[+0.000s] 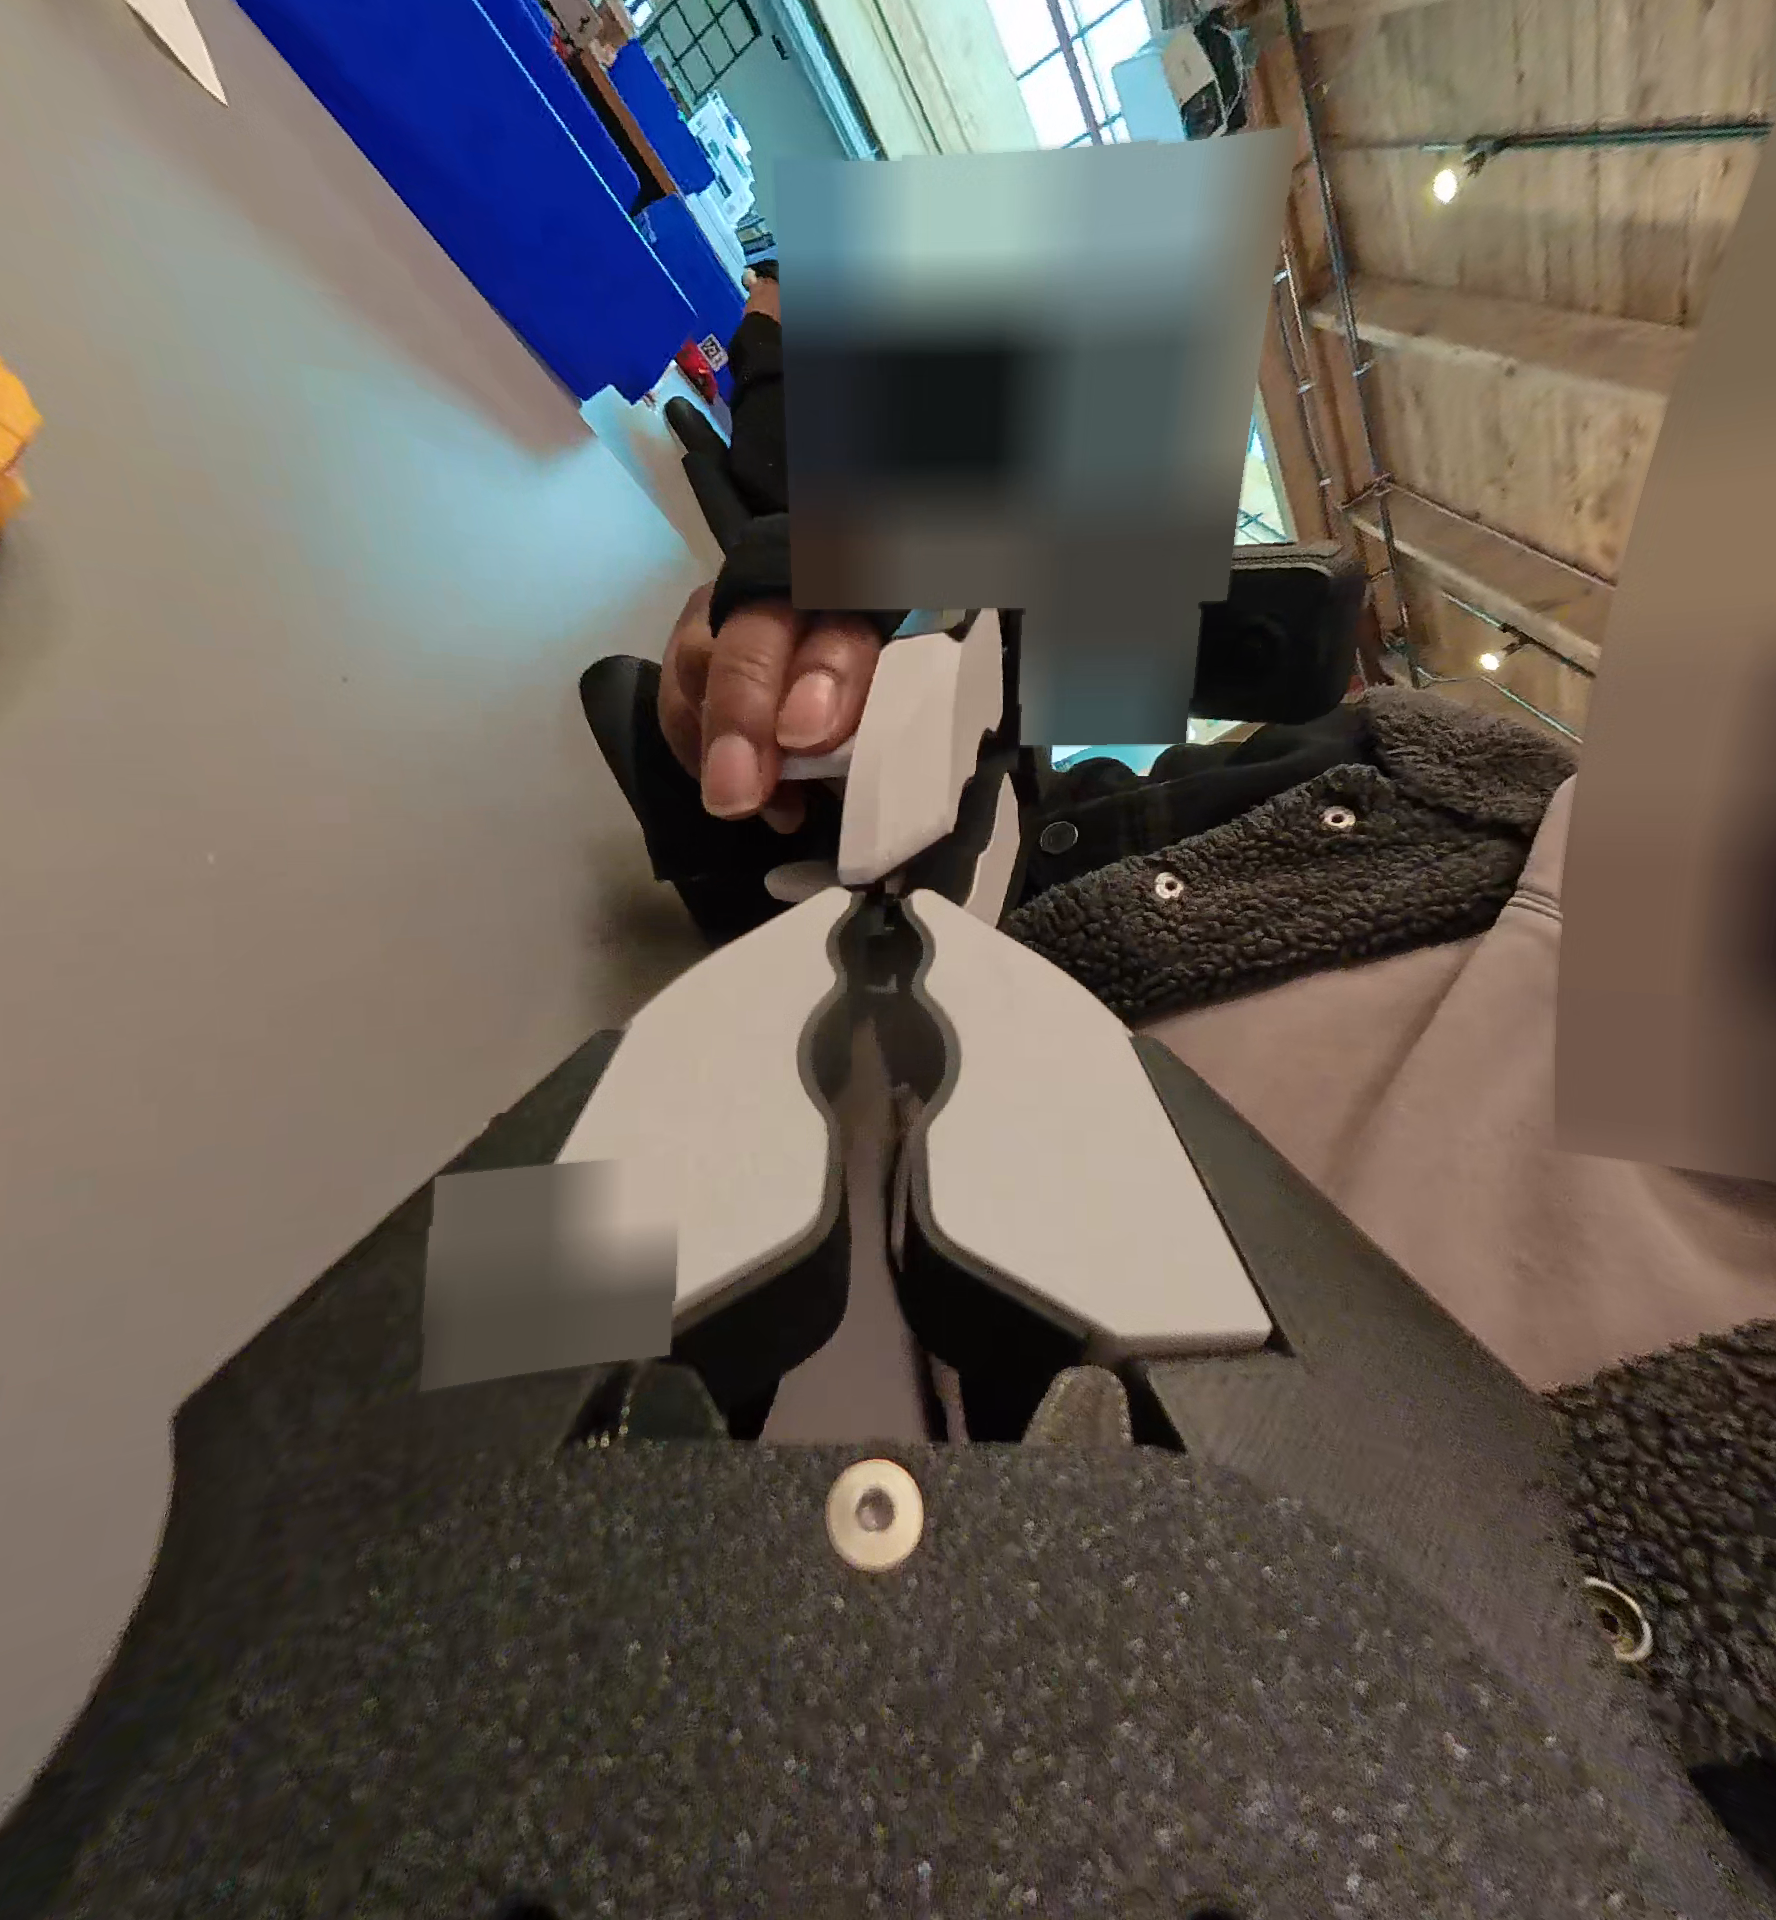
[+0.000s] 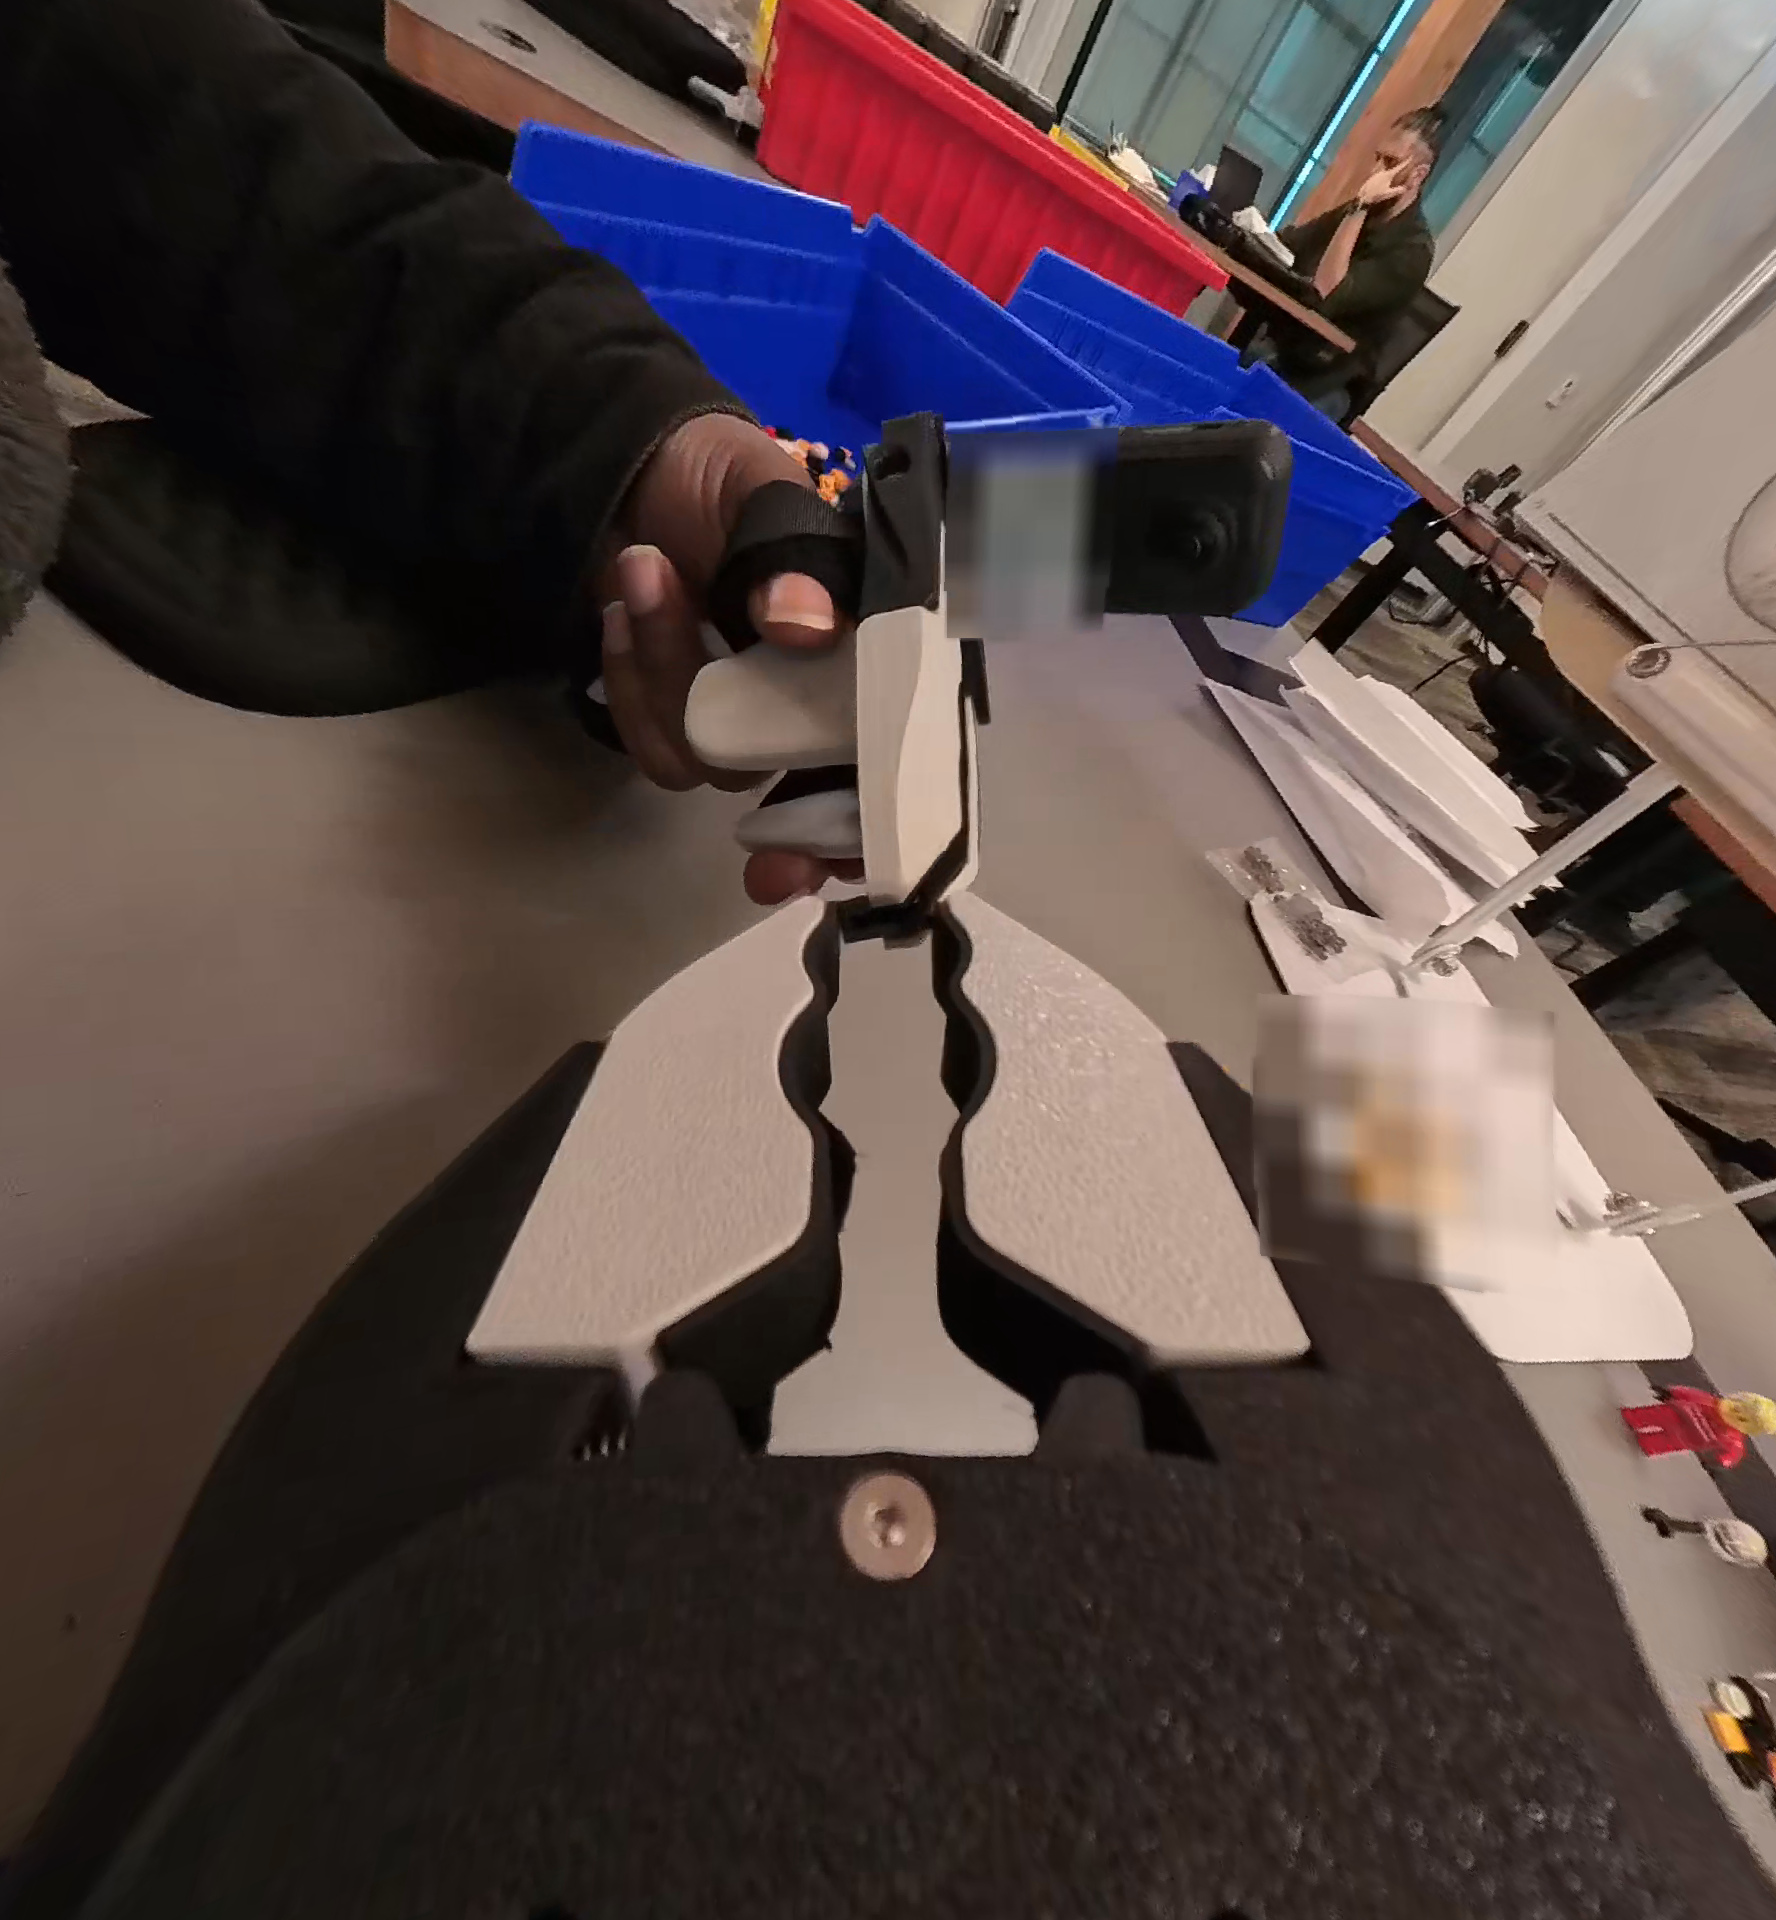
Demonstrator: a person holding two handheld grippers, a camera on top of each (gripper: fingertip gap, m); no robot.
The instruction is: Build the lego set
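- Both claws meet tip to tip in mid-air above the grey table (image 2: 240, 987), each held by a hand.
- The left claw (image 1: 879, 920) is clenched on a small dark piece (image 1: 879, 935); the tips nearly meet around it.
- The right claw (image 2: 886, 920) also grips a small black piece (image 2: 884, 925), its tips a little wider apart. I can't tell whether it's one shared part or two being joined.
- My read: a joining step is in hand, one tiny part being pressed or passed between the claws.
- Out on the table to the right: a red minifigure (image 2: 1694, 1429), a small black-and-white bit (image 2: 1710, 1536) and a yellow-and-black sub-build (image 2: 1762, 1745).
- Blue bins (image 2: 811, 301) sit behind, loose bricks (image 2: 811, 457) just peeking past the hand.
- Next move likely calls for square alignment and a firm, steady push; any slip could drop something this small.
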